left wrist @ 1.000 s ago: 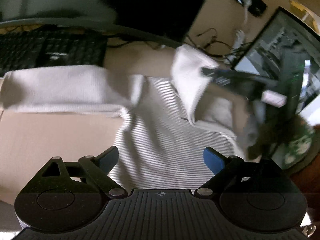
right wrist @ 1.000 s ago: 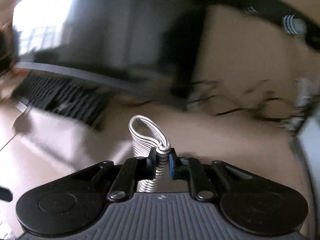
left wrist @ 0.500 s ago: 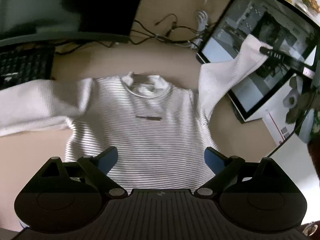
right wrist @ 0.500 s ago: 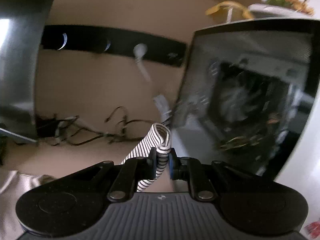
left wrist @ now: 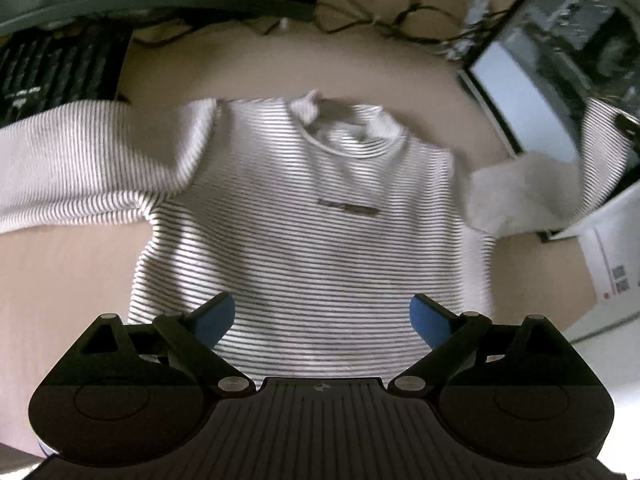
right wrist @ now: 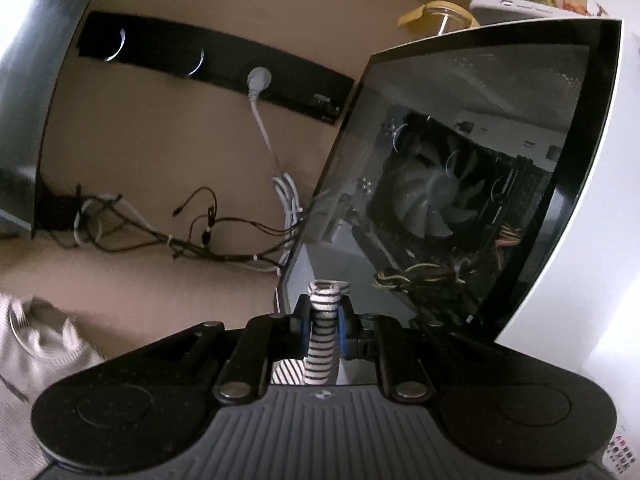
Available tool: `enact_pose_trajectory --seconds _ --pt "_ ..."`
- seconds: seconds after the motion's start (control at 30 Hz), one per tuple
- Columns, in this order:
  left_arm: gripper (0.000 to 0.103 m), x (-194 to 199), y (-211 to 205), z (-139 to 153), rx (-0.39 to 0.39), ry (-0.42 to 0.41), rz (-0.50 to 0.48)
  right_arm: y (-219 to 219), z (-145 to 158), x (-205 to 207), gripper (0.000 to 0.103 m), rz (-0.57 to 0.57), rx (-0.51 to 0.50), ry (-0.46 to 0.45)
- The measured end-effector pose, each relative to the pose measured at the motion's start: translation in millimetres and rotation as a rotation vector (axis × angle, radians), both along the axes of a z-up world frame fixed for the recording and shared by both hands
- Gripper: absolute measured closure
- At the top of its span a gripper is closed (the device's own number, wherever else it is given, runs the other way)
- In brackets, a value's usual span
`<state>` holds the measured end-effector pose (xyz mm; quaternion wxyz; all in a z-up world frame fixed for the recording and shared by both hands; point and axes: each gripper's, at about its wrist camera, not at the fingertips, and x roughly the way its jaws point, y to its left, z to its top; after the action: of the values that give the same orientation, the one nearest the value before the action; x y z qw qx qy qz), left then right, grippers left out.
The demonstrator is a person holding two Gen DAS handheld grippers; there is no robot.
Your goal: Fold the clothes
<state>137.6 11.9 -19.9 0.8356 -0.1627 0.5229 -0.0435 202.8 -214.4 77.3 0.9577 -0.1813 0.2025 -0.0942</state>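
Note:
A white long-sleeved shirt with thin dark stripes (left wrist: 312, 220) lies face up on the tan desk, collar at the far side. Its left sleeve (left wrist: 80, 160) stretches out to the left. The right sleeve (left wrist: 560, 184) is lifted off the desk toward the right, in front of the computer case. My right gripper (right wrist: 323, 320) pinches that sleeve's cuff (right wrist: 322, 344) between its blue pads; the jaws are starting to open, with the cuff still pressed between them. My left gripper (left wrist: 322, 316) is open and hovers over the shirt's lower body, with nothing between its fingers.
A glass-sided computer case (right wrist: 460, 184) stands at the right, close behind the raised sleeve. A black keyboard (left wrist: 48, 68) lies at the far left under a monitor. Tangled cables (right wrist: 180, 232) and a power strip (right wrist: 208, 64) run along the back wall. A white box (left wrist: 612, 264) sits at the right edge.
The right gripper swung the sleeve from over the shirt out to the right, in front of the computer case. The left gripper came lower and closer to the shirt, still open.

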Motion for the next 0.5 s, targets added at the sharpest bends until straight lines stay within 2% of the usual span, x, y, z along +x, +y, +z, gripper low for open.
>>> enact_pose_trajectory --seconds 0.1,0.13,0.2,0.27,0.33,0.43,0.5 --pt "0.006 10.3 1.2 -7.4 0.016 0.026 0.010 -0.5 4.8 -7.8 0.072 0.007 -0.020 -0.024" --pt "0.006 13.5 1.2 -9.6 0.021 0.032 0.012 -0.8 8.7 -11.3 0.062 0.012 -0.013 -0.036" --pt "0.006 18.6 1.0 -14.4 0.024 0.044 0.012 -2.6 18.4 -17.6 0.057 0.040 0.056 -0.056" --pt "0.006 22.3 0.4 -19.4 0.021 0.058 0.010 -2.5 22.0 -21.8 0.052 0.109 0.193 -0.011" --pt "0.006 25.3 -0.6 -25.2 0.018 0.075 0.012 3.4 8.1 -18.0 0.050 0.194 0.353 0.129" --pt "0.006 26.8 -0.3 -32.1 0.026 0.094 0.018 26.5 -46.4 -8.7 0.050 0.289 0.541 0.404" --pt "0.006 25.3 2.1 -32.0 0.022 0.086 0.018 48.0 -83.6 -8.3 0.050 0.290 0.502 0.502"
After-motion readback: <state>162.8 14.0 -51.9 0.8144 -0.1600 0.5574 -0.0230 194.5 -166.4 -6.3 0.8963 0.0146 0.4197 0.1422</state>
